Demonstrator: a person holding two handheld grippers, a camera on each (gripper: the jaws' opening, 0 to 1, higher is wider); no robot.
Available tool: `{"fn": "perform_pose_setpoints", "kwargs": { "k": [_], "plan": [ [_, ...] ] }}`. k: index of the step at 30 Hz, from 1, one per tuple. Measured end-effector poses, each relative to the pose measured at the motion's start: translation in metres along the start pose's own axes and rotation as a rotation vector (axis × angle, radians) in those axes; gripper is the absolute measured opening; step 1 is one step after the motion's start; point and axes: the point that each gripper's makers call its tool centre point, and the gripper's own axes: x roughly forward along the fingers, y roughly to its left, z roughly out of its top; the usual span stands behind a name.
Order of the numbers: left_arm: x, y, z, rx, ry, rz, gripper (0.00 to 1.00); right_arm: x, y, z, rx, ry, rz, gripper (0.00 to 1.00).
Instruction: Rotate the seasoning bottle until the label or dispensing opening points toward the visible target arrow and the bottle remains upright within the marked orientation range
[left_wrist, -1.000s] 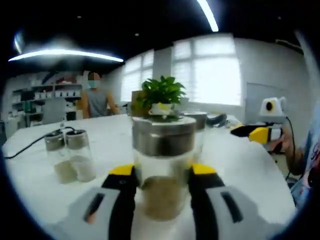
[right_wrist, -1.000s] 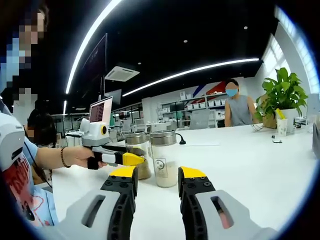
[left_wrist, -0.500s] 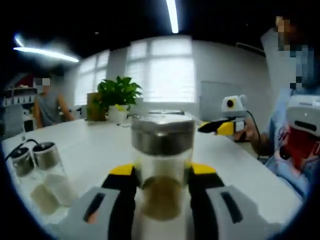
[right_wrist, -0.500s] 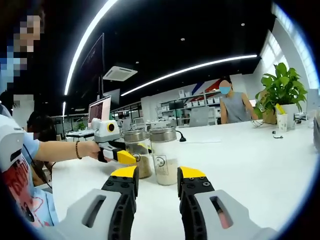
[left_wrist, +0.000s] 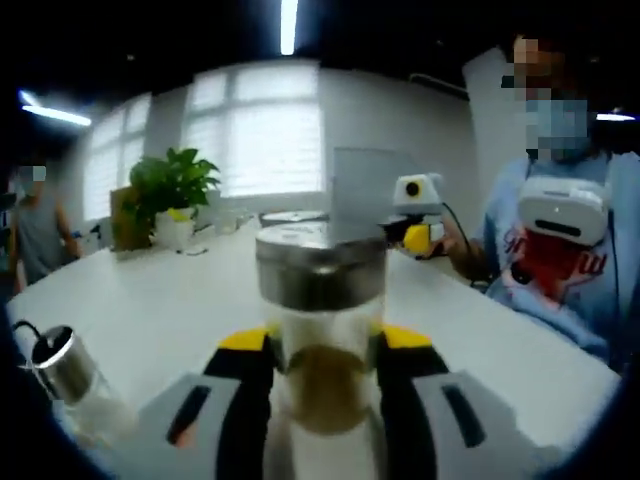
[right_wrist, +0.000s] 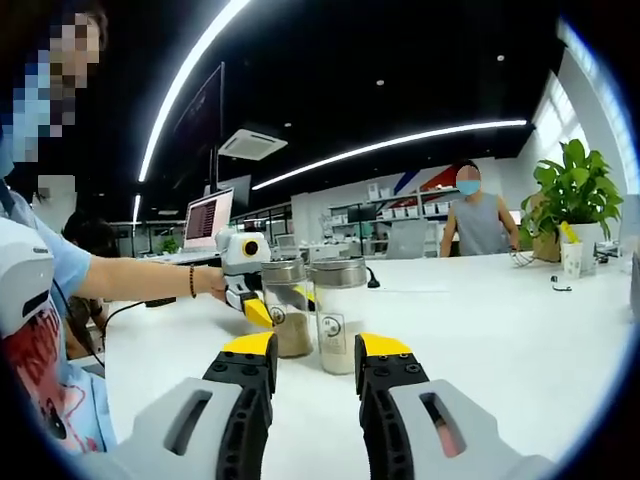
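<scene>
A glass seasoning bottle with a steel lid and brownish contents stands upright between my left gripper's yellow-tipped jaws, which are shut on its glass body. From the right gripper view the same bottle stands on the white table with the left gripper clamped on it from the left, held by a person's hand. My right gripper is open, nothing between its fingers, some way short of the bottles. It appears far back in the left gripper view as the right gripper.
A second bottle with white contents stands right beside the held one; it is also low left as the second bottle. A potted plant sits at the table's far end. A person stands at the table edge.
My left gripper has swung round with the brown-filled bottle still held upright, so its view now faces the person instead of the plant. The right gripper has hardly moved.
</scene>
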Motion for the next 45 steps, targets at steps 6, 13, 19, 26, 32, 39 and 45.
{"fn": "perform_pose_setpoints", "kwargs": {
  "k": [6,13,19,26,32,39,45],
  "plan": [
    [0.001,0.001,-0.001,-0.003,0.000,-0.063,0.42,0.003,0.003,0.000,-0.011,-0.002,0.007,0.31],
    [0.002,-0.003,-0.003,-0.004,0.014,-0.107,0.42,0.005,0.004,-0.001,-0.012,0.004,0.009,0.31],
    [0.003,-0.002,-0.008,-0.099,0.024,-0.058,0.46,0.005,0.007,0.000,-0.027,0.003,0.012,0.31],
    [-0.008,0.009,-0.017,-0.043,0.091,0.197,0.65,0.002,0.004,-0.004,-0.015,0.011,-0.004,0.30],
    [-0.024,0.005,-0.006,-0.092,-0.005,0.444,0.84,0.001,0.003,-0.005,-0.013,0.011,-0.004,0.30],
    [-0.022,-0.005,0.004,-0.159,-0.025,0.691,0.84,-0.002,-0.011,0.001,-0.045,-0.007,-0.092,0.32],
    [-0.018,-0.007,0.026,-0.111,-0.059,0.815,0.76,-0.004,-0.012,-0.001,-0.019,-0.005,-0.086,0.33]
  ]
}}
